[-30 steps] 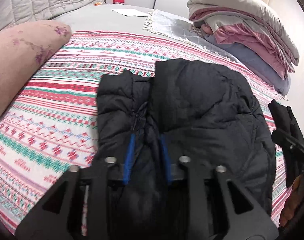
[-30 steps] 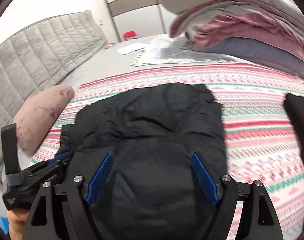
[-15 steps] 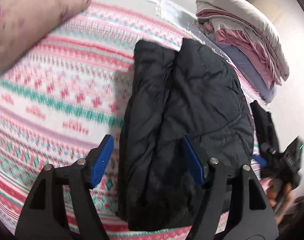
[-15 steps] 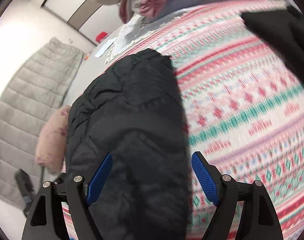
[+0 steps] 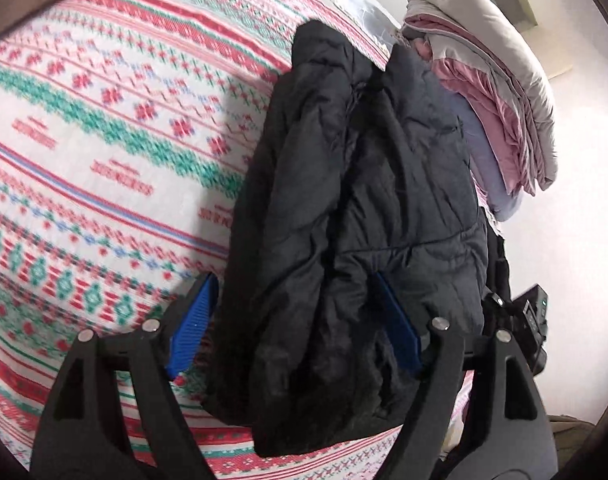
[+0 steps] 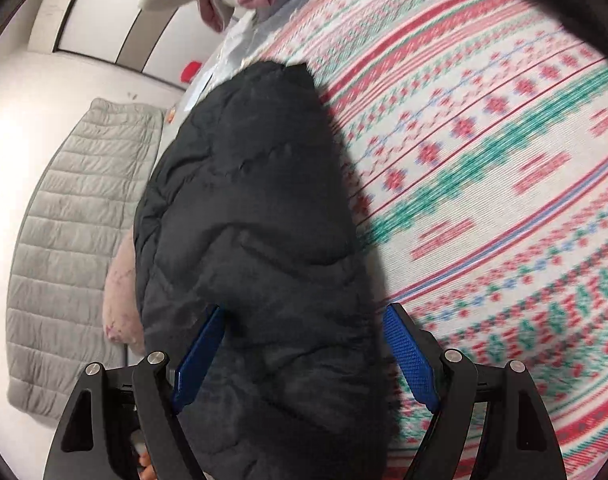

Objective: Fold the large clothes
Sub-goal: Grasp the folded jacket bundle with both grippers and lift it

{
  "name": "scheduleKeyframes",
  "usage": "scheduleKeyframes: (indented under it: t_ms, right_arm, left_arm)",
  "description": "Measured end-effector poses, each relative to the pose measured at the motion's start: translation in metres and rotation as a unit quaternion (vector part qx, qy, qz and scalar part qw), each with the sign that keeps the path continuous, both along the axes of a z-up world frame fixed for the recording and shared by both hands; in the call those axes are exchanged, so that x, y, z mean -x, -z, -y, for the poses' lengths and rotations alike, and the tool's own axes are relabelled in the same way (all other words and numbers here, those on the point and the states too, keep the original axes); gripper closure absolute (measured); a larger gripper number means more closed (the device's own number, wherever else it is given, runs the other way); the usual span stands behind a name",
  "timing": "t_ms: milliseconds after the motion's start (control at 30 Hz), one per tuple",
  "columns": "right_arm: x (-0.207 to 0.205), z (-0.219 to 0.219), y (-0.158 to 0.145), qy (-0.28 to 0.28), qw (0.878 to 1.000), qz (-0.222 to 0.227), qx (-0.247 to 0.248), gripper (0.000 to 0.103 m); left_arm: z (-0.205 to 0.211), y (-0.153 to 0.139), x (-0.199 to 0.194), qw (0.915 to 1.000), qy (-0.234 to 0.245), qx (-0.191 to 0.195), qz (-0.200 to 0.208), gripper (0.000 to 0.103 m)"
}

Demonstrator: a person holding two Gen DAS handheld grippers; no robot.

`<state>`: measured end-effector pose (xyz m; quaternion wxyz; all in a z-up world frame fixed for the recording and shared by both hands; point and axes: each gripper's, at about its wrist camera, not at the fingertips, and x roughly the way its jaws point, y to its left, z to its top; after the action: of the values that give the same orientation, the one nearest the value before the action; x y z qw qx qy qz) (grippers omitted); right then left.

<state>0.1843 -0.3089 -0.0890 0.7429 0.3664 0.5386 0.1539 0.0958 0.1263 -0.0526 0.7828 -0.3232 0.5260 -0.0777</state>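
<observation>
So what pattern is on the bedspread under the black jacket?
White bedspread with red, pink and green Nordic-style bands, clearest in the left wrist view.

We can read no text, label or number anywhere; the word-like red marks woven into the patterned bedspread (image 5: 116,176) stay illegible.

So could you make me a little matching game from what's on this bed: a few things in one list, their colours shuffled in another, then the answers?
Things:
1. puffer jacket
2. bedspread
3. headboard
4. gripper pads

Colours:
A. pale grey, quilted
B. blue
C. black
D. white with red and green patterned bands

Pairs: 1-C, 2-D, 3-A, 4-B
</observation>
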Motion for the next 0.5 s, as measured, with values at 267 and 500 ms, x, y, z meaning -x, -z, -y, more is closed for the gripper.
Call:
scheduleKeyframes:
  t_ms: [267,500]
  right_arm:
    - [-0.011,-0.002,0.016,0.011,0.999,-0.021,-0.03,0.019]
    - [-0.01,-0.003,0.025,0.011,0.999,-0.027,-0.034,0.018]
  left_arm:
    - [0.006,0.006,0.0,0.9993,0.0,0.036,-0.009,0.022]
    - [0.018,0.004,-0.005,0.9996,0.0,0.029,-0.007,0.02]
